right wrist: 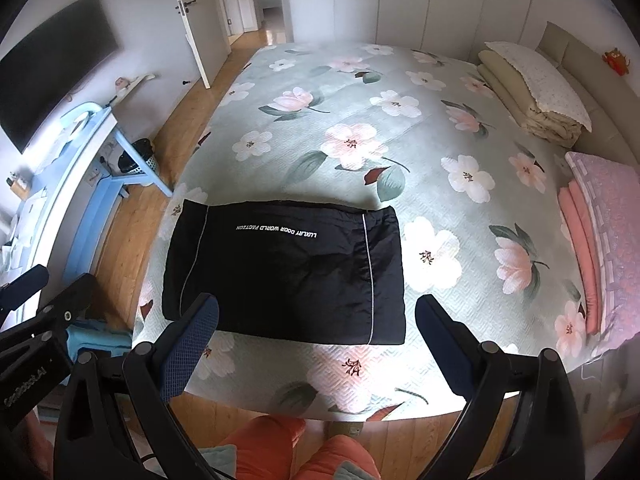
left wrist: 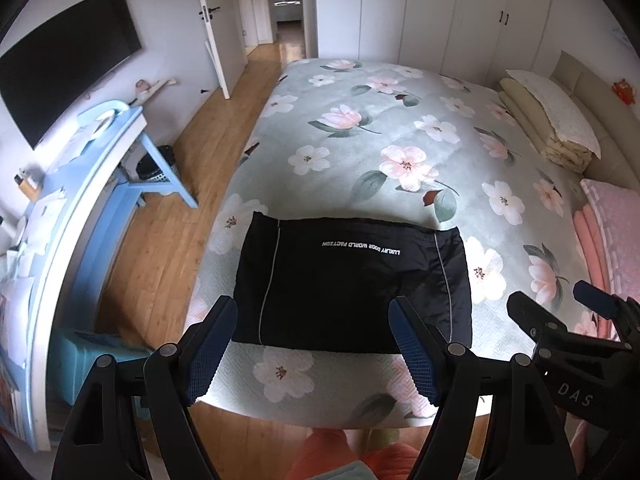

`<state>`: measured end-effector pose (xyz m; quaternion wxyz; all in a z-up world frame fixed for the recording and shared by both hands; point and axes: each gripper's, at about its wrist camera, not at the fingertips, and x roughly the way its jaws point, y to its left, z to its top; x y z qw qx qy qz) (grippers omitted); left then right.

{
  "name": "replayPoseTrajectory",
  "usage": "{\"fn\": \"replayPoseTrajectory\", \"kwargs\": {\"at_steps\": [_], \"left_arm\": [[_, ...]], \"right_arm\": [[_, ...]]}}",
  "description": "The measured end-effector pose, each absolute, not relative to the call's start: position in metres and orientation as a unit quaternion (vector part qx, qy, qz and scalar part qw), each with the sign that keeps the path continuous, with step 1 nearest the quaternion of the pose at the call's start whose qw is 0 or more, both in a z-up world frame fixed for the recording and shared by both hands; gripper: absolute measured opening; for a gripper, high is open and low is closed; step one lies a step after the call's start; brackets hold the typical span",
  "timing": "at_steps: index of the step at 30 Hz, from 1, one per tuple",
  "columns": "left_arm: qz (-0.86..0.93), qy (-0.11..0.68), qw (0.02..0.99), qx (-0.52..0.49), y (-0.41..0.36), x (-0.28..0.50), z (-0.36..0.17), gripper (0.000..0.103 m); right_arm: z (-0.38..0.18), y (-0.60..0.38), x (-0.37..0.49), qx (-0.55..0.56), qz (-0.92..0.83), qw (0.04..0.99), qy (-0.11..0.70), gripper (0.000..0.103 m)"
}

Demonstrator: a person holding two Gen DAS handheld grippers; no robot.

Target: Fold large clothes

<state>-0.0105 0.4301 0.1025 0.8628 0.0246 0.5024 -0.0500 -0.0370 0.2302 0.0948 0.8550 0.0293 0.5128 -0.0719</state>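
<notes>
A black garment (left wrist: 352,280) with white piping and a line of white lettering lies folded into a flat rectangle near the front edge of the bed (left wrist: 400,140). My left gripper (left wrist: 313,305) hovers over the garment's near edge, open, with nothing between its blue pads (left wrist: 208,352). In the right wrist view the same garment (right wrist: 288,268) lies flat. My right gripper (right wrist: 318,301) is open above its near edge, holding nothing. Each gripper shows at the side of the other's view: the right one (left wrist: 580,320) and the left one (right wrist: 40,300).
The bed has a floral cover. Cream pillows (right wrist: 532,92) and folded pink bedding (right wrist: 592,248) lie along its right side. A blue desk (left wrist: 100,152) and a wall screen (left wrist: 68,60) stand left across the wooden floor (left wrist: 160,240). A person's orange-clad legs (right wrist: 320,452) are at the bed's foot.
</notes>
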Motion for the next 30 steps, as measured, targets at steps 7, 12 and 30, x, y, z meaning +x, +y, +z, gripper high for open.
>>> {"fn": "replayPoseTrajectory", "kwargs": {"at_steps": [7, 12, 30], "left_arm": [[-0.051, 0.5, 0.864, 0.028, 0.439, 0.005, 0.097, 0.079], [-0.054, 0.502, 0.863, 0.025, 0.441, 0.01, 0.092, 0.079], [-0.072, 0.517, 0.852, 0.034, 0.437, 0.027, 0.077, 0.079]], "right_arm": [[0.085, 0.236, -0.032, 0.037, -0.077, 0.848, 0.522, 0.099], [0.08, 0.24, -0.031, 0.032, -0.078, 0.845, 0.527, 0.099], [0.058, 0.242, -0.018, 0.039, -0.079, 0.824, 0.56, 0.099]]}}
